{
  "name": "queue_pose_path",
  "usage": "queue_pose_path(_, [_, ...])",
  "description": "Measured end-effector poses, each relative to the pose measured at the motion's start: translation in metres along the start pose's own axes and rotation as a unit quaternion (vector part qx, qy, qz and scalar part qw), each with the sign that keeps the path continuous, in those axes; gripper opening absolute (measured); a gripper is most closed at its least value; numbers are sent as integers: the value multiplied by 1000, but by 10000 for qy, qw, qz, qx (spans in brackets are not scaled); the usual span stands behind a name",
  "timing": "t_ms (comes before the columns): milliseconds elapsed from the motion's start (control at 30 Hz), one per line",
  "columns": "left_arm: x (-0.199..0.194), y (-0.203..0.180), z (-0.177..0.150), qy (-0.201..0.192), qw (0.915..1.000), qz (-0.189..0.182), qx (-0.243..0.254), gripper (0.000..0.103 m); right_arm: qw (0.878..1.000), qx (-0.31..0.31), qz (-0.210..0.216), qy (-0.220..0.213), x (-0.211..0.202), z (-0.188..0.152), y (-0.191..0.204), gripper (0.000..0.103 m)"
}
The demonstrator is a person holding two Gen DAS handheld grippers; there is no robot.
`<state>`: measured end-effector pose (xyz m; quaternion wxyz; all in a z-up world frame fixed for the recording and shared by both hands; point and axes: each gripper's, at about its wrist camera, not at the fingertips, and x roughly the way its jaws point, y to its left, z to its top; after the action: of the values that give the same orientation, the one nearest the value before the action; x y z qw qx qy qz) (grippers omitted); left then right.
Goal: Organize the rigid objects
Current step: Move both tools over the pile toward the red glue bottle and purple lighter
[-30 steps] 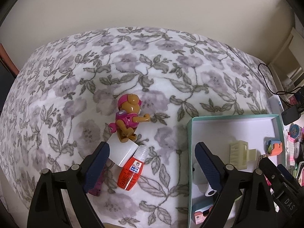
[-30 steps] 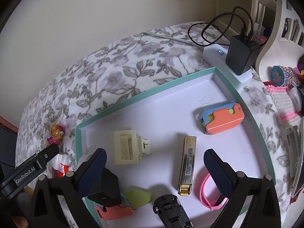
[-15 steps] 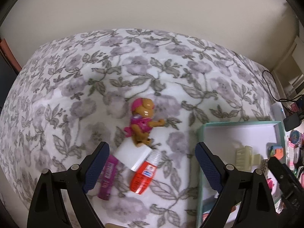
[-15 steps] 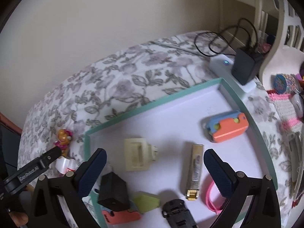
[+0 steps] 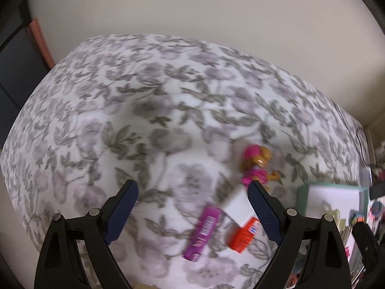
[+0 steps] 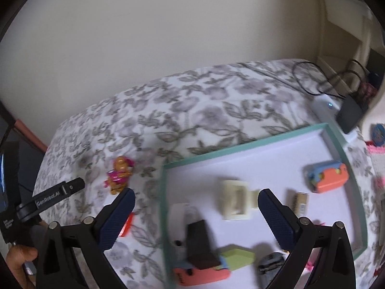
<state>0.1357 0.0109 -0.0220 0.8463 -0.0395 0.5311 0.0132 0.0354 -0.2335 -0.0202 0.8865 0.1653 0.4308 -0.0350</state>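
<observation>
1. My left claw [image 5: 192,207] stands wide with nothing between its pads, above the floral bedspread [image 5: 144,110].
2. Under it, toward its right finger, lie a purple tube [image 5: 202,233], a white box [image 5: 237,207] and an orange-red bottle [image 5: 241,237], bunched close together; the picture is blurred.
3. Just past them stands a pink-and-tan toy pup figure [image 5: 256,166], on the bedspread and outside the tray.
4. My right claw [image 6: 196,216] is wide too, gripping nothing, over the left part of the teal-rimmed tray [image 6: 252,144].
5. In the tray I see a black block [image 6: 199,243], a cream plastic clip [image 6: 234,200], a green piece [image 6: 238,256], a gold bar [image 6: 299,203] and an orange-and-blue toy [image 6: 328,177].
6. A black charger [image 6: 350,115] sits beyond the tray's far right corner.
</observation>
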Motion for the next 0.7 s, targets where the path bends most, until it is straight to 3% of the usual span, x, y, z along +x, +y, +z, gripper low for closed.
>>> queue_pose_path(200, [-4, 33, 3, -154, 9992, -74, -371, 93, 9987, -353, 207, 310, 18, -10, 42, 103])
queue_pose_path(333, [-1, 45, 2, -136, 9985, -146, -517, 103, 9974, -582, 135, 398, 30, -17, 65, 103])
queue_pose_path(700, [20, 63, -4, 273, 9977, -196, -580, 103, 9919, -1011, 121, 756, 61, -33, 105, 100])
